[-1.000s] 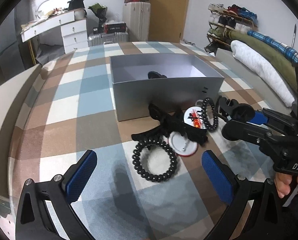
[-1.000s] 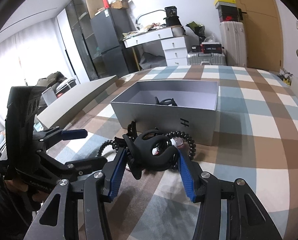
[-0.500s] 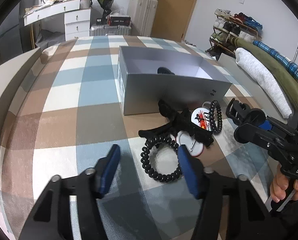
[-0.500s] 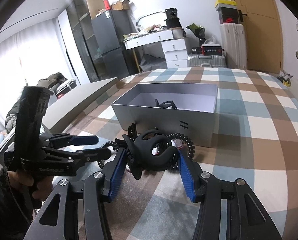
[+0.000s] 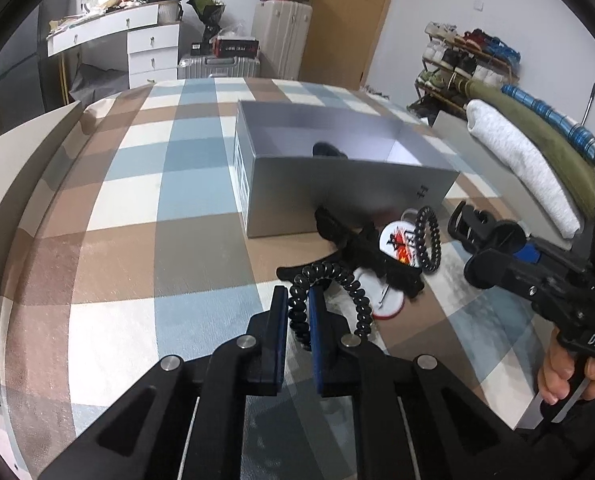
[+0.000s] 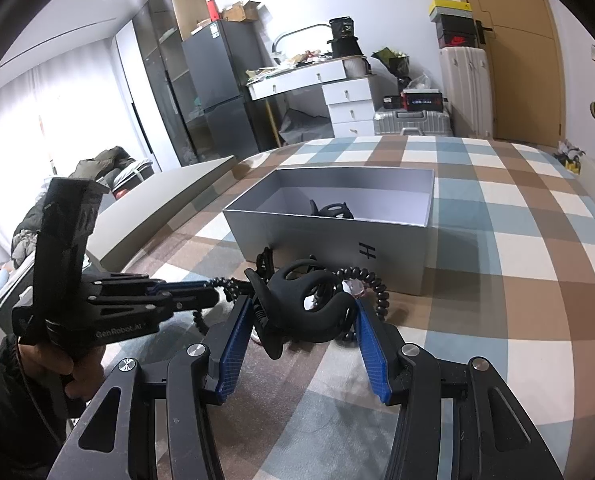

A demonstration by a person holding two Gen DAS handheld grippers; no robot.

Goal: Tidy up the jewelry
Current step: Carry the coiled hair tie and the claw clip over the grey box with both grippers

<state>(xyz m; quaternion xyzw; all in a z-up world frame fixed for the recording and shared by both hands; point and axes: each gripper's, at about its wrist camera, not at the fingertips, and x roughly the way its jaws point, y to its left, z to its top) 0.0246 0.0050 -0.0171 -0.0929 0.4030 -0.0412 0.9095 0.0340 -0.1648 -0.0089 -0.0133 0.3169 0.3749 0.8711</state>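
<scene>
Through the left camera, my left gripper is clamped on a coiled hair tie lying on the checked cloth before the grey box, shoe rack behind. Through the right camera, my right gripper sits half-open around a black hair claw, pads seemingly touching it; a fridge and white desk stand behind.

Both wrist fisheyes look down, close, at the open grey cardboard box from opposite front corners, sharing it.

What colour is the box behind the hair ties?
Silver-grey box, seen best in the right wrist view.
</scene>
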